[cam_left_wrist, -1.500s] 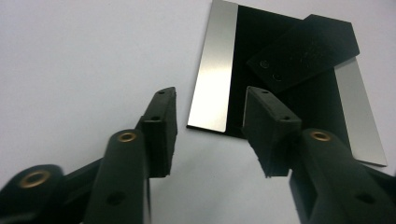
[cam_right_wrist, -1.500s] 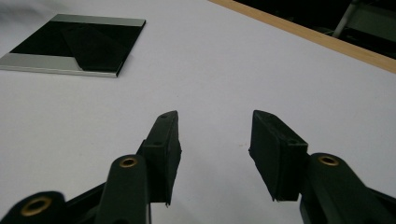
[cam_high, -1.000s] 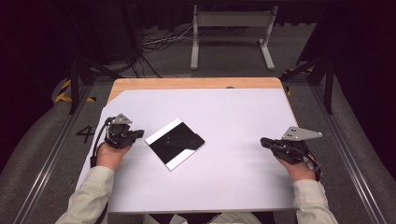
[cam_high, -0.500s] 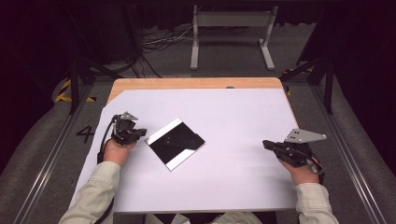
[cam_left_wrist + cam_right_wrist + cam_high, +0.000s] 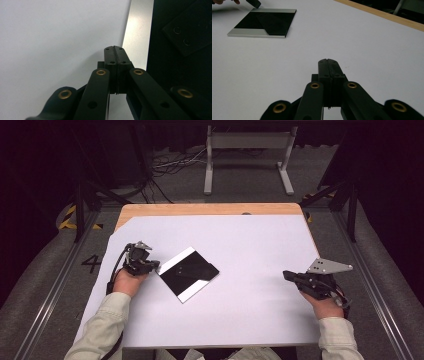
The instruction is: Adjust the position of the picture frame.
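Black square plate (image 5: 189, 273) with silver edge strips lying flat on the white table (image 5: 250, 245), left of centre. Left gripper (image 5: 154, 265) right at its edge, jaws pressed together, empty. Right gripper (image 5: 287, 275) well apart, near the right side, jaws also closed, empty.

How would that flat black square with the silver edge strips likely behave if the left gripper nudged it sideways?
The black square lies flat on the white table with straight edges, so it is probably stiff and would slide rather than bend or roll. Its surface looks smooth and glossy, so closed jaws of the left gripper might slip along its silver strip. Being so thin, it may be awkward to pick up.
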`<action>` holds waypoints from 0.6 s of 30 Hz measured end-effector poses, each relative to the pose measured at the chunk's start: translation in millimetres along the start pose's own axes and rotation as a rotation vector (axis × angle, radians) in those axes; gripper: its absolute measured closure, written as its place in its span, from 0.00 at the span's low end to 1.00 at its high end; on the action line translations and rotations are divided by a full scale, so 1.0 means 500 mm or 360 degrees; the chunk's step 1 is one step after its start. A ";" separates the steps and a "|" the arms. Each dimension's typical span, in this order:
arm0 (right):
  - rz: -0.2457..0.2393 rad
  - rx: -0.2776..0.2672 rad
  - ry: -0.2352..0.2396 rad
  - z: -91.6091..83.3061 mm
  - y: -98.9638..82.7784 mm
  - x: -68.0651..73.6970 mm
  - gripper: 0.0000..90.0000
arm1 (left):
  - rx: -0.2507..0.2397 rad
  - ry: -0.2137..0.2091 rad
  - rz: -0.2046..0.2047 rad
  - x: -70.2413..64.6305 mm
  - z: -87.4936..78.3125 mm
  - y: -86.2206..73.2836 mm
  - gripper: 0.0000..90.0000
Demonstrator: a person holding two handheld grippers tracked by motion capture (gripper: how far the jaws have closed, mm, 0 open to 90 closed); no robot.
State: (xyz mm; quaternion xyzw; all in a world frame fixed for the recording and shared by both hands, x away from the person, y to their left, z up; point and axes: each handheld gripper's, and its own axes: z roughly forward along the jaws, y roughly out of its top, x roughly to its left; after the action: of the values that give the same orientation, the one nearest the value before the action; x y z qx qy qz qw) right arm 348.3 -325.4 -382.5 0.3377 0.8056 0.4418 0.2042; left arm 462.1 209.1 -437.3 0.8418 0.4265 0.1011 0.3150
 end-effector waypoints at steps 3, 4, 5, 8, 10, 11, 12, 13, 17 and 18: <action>0.0006 0.0004 0.0004 0.002 -0.001 -0.001 0.99 | -0.0003 -0.0009 -0.0011 0.001 0.000 -0.001 1.00; 0.0007 0.0005 0.0005 0.003 -0.001 -0.001 0.99 | -0.0003 -0.0011 -0.0015 0.001 0.000 -0.002 1.00; 0.0009 0.0007 0.0007 0.004 -0.001 -0.001 0.99 | -0.0003 -0.0011 -0.0013 0.001 0.001 -0.002 1.00; 0.0008 0.0016 0.0012 0.006 -0.001 0.000 0.99 | -0.0008 -0.0005 -0.0017 0.001 0.002 -0.003 1.00; 0.0014 0.0017 0.0020 0.009 -0.001 0.000 0.99 | -0.0011 0.0000 -0.0009 0.001 0.002 -0.003 1.00; 0.0015 0.0021 0.0024 0.013 0.001 0.001 0.99 | -0.0016 0.0003 -0.0006 0.000 0.002 -0.004 1.00; 0.0012 0.0030 0.0031 0.017 0.003 0.003 0.99 | -0.0018 0.0009 -0.0002 0.000 0.002 -0.004 1.00; 0.0007 0.0036 0.0033 0.021 0.005 0.005 0.99 | -0.0021 0.0017 0.0004 -0.001 0.001 -0.004 1.00; -0.0019 0.0059 0.0051 0.039 0.014 0.012 0.99 | -0.0052 0.0036 0.0000 0.000 -0.009 -0.004 1.00; -0.0023 0.0064 0.0056 0.044 0.018 0.013 0.99 | -0.0054 0.0030 0.0001 0.001 -0.014 -0.004 1.00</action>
State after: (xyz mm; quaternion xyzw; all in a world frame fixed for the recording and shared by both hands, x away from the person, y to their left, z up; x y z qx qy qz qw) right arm 360.9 -304.5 -386.7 0.3282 0.8202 0.4299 0.1864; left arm 458.1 213.6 -433.2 0.8355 0.4274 0.1161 0.3252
